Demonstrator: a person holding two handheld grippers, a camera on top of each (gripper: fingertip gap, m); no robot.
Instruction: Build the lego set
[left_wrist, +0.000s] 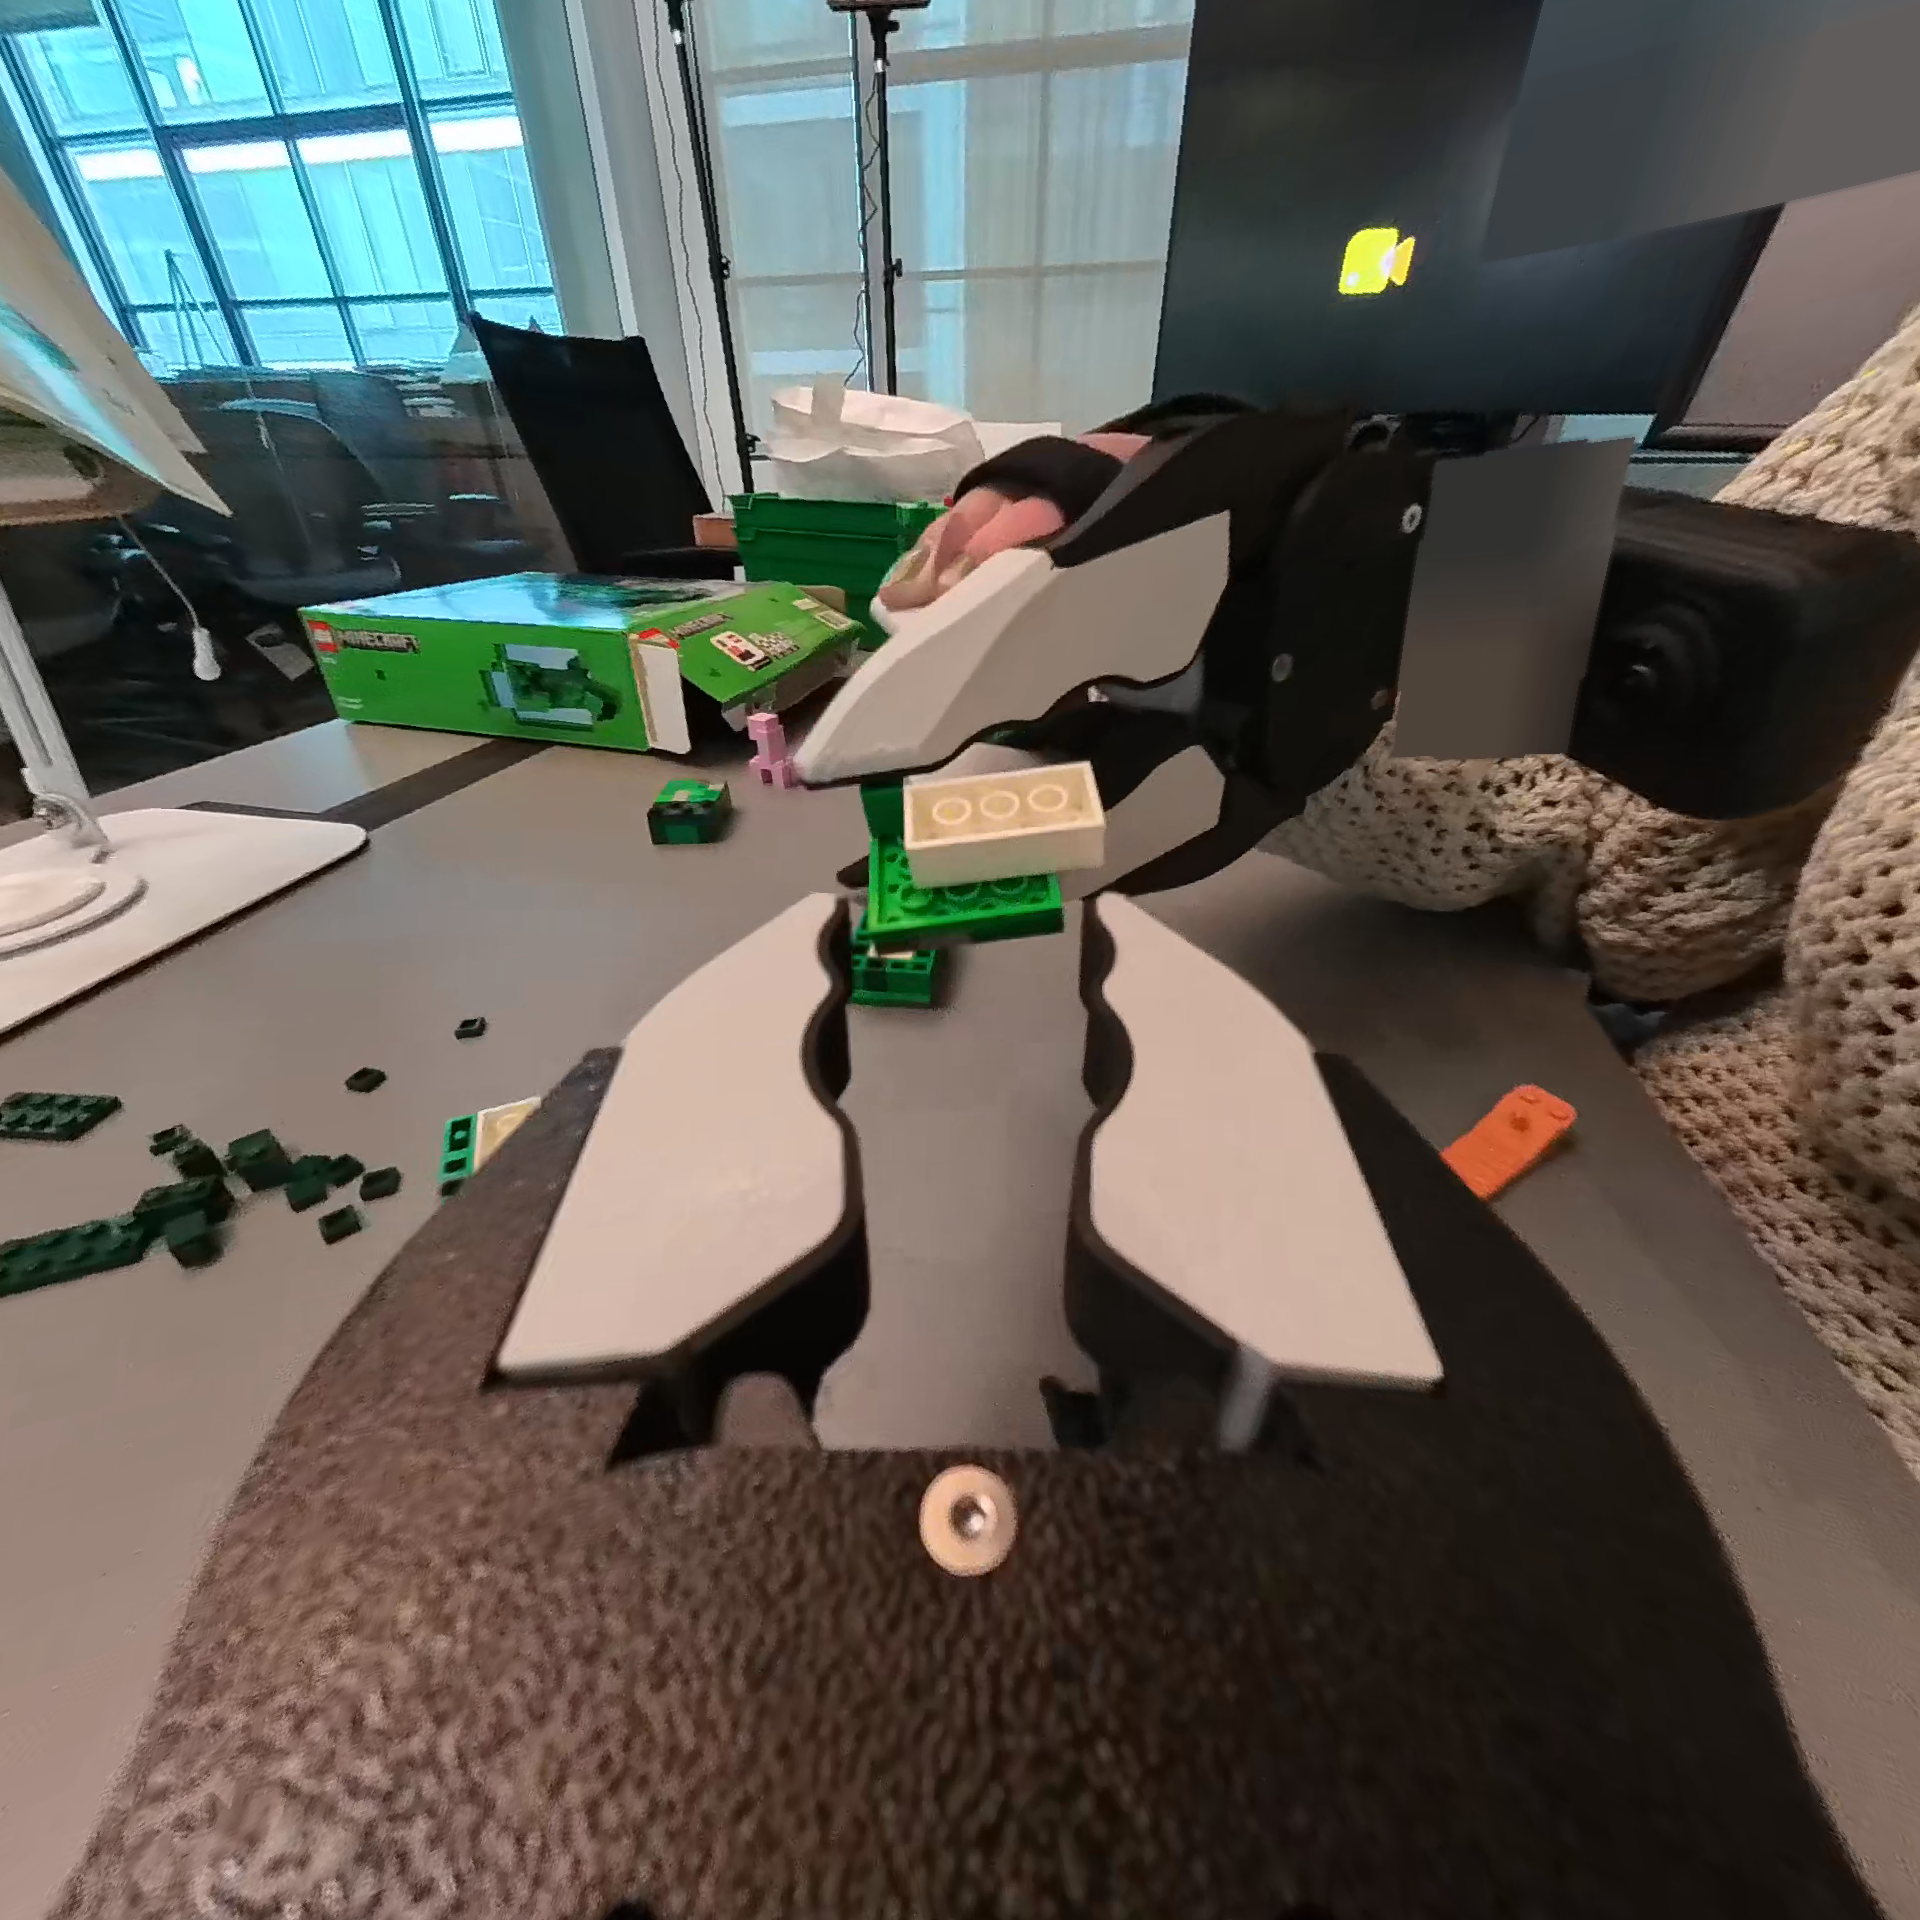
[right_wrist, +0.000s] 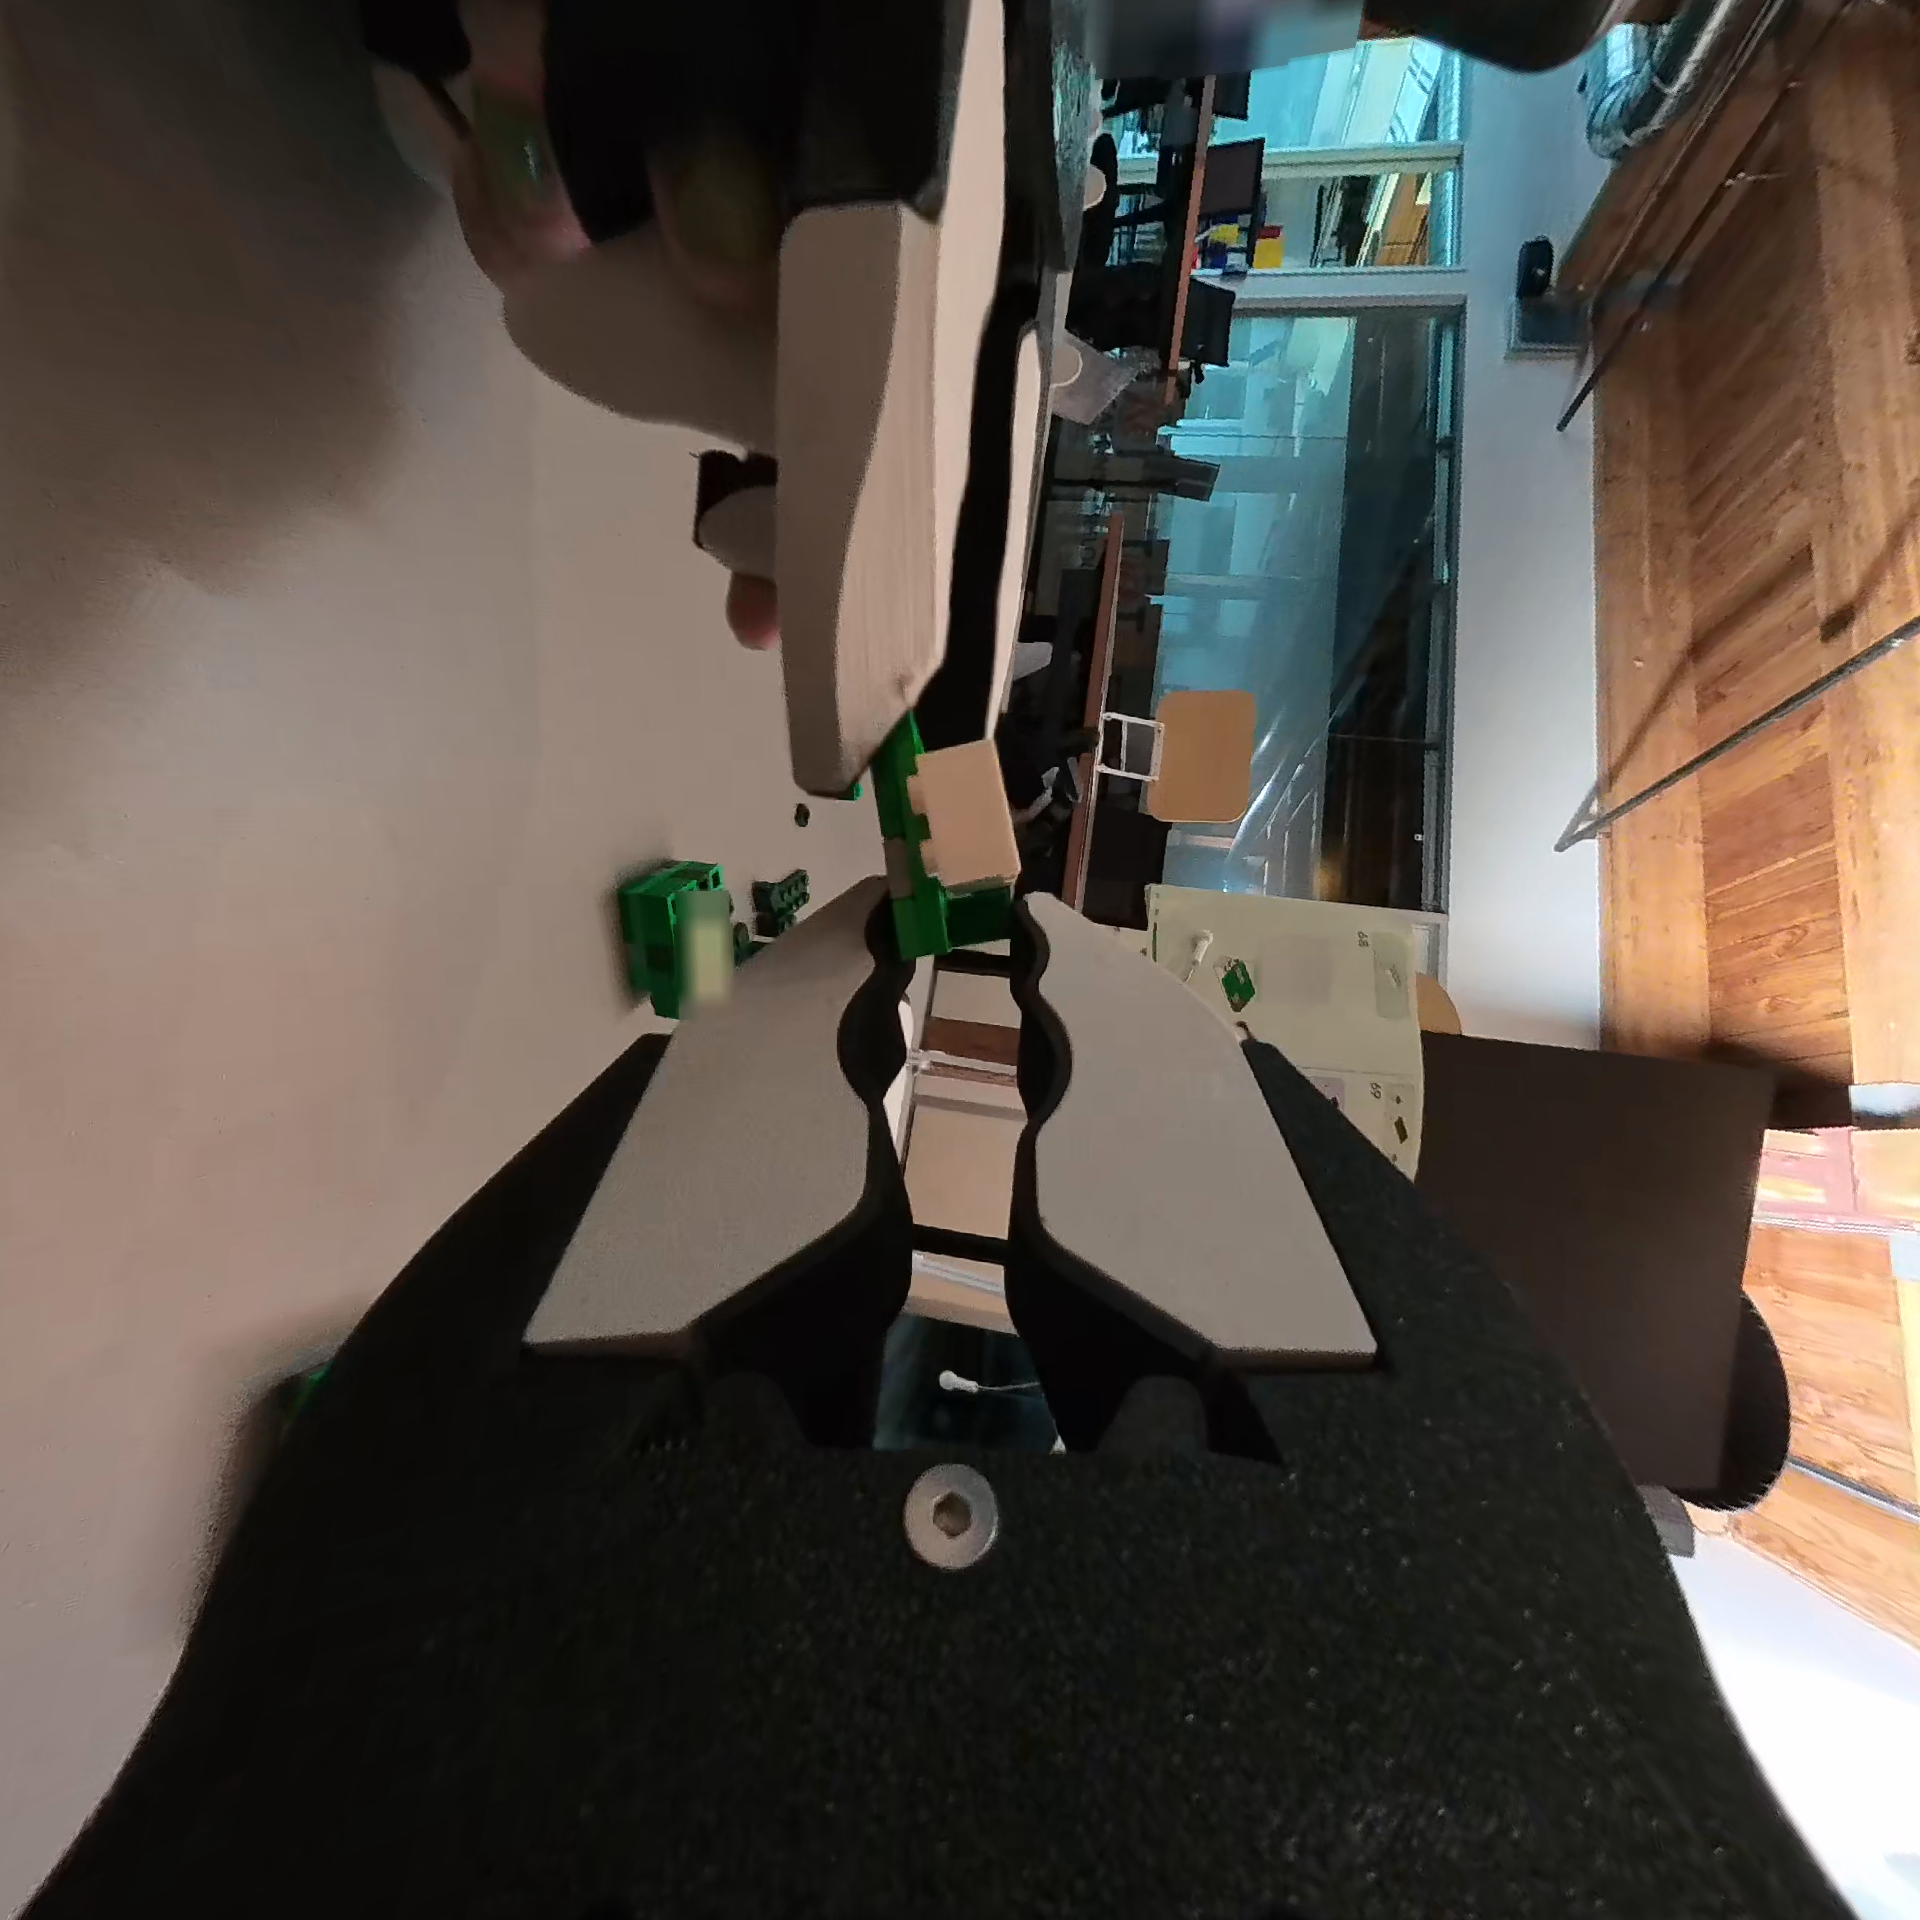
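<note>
**Lightly held: a small build between two grippers**

Clearly the little build (left_wrist: 961, 873) was a light, rigid thing: hard, glossy plastic, a white brick (left_wrist: 1003, 821) with round hollow sockets pressed onto a flat green plate (left_wrist: 966, 902). It hung in the air in front of the green box (left_wrist: 499, 665), above the grey table (left_wrist: 520, 914).

The right gripper (right_wrist: 951, 909) had its fingers drawn close, nipping a green block at one end of the build. The left gripper (left_wrist: 961, 914) stood about half open, its tips flanking the plate's two edges. I could not tell whether they pressed on it or merely sat beside it.

By my judgement the plastic would be slippery against the smooth grey finger faces, and the joints could pop apart if it were twisted (studs hold well against a straight push, poorly against a lever). The safest hold seemed to be across the plate's flat sides, low and square, with any pressing done straight down on the brick.

Loose dark-green pieces (left_wrist: 208, 1184), small and flat, lay scattered in front of the box and to its left. A ridged orange tool (left_wrist: 1507, 1138) lay well to the box's right.
</note>
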